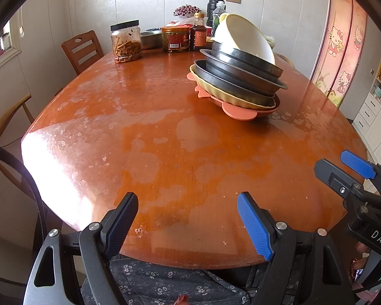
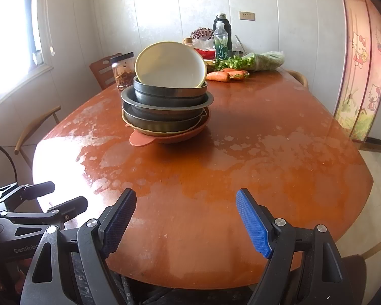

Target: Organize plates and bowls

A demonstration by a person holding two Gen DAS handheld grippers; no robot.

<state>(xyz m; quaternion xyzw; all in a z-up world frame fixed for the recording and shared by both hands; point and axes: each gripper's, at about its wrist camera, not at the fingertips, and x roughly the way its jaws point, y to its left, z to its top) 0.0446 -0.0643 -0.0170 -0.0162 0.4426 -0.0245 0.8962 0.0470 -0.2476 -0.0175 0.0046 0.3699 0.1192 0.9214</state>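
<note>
Dishes sit in one tall pile [image 2: 166,106] on the orange table [image 2: 241,178], far ahead of both grippers. From the right gripper [image 2: 185,218] the pile is ahead and a little to the left. From the left gripper [image 1: 188,221] it is ahead and to the right. Nothing touches the pile.

At the bottom is a pink dish [image 2: 165,137] with round ears. On it sits a yellow-green dish [image 1: 228,96] with a wavy rim. Then come some dark gray bowls [image 2: 165,99], one inside the other. On top, a cream bowl [image 2: 170,66] leans on its side, with its open face toward the grippers.

Both grippers hang over the near edge of the table. Each one has its blue pads spread wide, with nothing between them. The right gripper shows at the right edge of the left view, just beside the left one.

Only bare table lies between the grippers and the pile.

Behind the pile stand a jar with a black lid [image 1: 126,42], an orange jar [image 1: 175,39] and a sauce bottle [image 1: 198,33]. Carrots [image 2: 224,75] and green leaves [image 2: 256,61] lie behind and to the right of the pile. A wooden chair [image 1: 82,49] stands at the far left.
</note>
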